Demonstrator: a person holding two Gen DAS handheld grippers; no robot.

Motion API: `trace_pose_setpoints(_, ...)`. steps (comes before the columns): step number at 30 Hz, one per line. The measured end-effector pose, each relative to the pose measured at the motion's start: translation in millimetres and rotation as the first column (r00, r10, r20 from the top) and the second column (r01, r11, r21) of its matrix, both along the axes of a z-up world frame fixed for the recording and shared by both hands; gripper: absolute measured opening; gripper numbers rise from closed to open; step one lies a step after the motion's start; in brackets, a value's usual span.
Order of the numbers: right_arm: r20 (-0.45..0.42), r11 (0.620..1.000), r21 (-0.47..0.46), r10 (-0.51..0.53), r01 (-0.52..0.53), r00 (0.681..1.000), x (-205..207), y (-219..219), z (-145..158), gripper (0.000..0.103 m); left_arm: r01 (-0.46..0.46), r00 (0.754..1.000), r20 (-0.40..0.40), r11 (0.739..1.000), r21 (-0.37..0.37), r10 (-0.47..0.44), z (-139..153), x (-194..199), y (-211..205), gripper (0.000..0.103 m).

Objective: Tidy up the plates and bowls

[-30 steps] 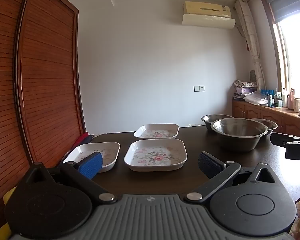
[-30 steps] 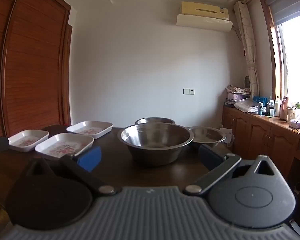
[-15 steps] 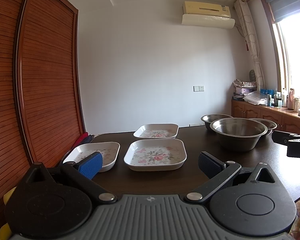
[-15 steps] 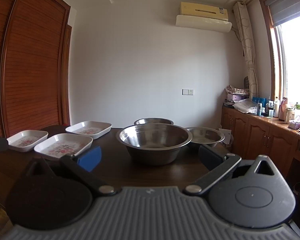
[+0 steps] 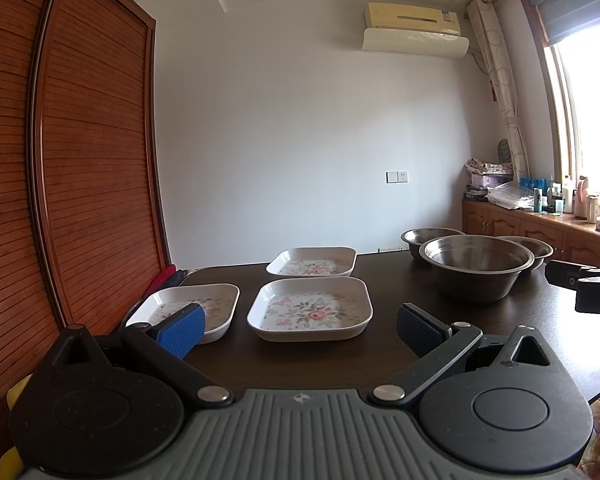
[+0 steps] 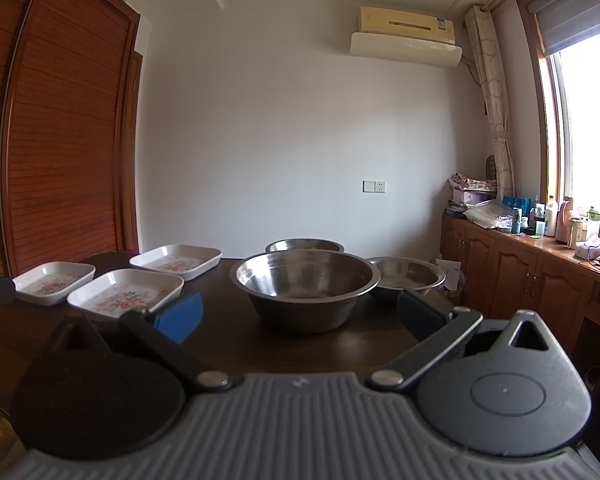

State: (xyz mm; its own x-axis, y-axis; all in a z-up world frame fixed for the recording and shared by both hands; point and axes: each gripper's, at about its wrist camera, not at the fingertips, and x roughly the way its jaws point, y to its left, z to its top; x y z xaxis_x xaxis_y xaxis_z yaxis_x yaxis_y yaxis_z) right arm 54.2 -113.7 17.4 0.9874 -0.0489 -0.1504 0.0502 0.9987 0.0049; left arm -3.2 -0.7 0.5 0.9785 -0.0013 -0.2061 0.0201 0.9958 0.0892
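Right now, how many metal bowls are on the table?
3. The big bowl sits nearest, in front of the right gripper. A smaller bowl is to its right, and another is behind it, mostly hidden. More could be nested out of sight.

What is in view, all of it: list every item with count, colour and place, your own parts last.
Floral plates: three, white with pink flowers, left part of the table, all apart.
Metal bowls: three, steel, right part of the table, the largest nearest.
Table: one, dark brown, under all the dishes.
Slatted doors: reddish brown, left wall.
Air conditioner: one, cream, high on the back wall.
Wall switch: one, white, back wall.
Cabinet: one, brown, under the window, topped with bottles and clutter.
Left gripper: jaws open, empty, facing the plates.
Right gripper: jaws open, empty, facing the largest bowl.
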Motion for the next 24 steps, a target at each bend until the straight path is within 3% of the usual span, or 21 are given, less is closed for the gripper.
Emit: trace_pose_setpoints(24, -0.005, 1.0, -0.003, -0.006, 0.006, 1.0, -2.0, -3.0, -1.1, 0.103, -0.005, 1.0, 0.001, 1.0, 0.005, 0.005, -2.7, 1.8, 2.0, 0.103)
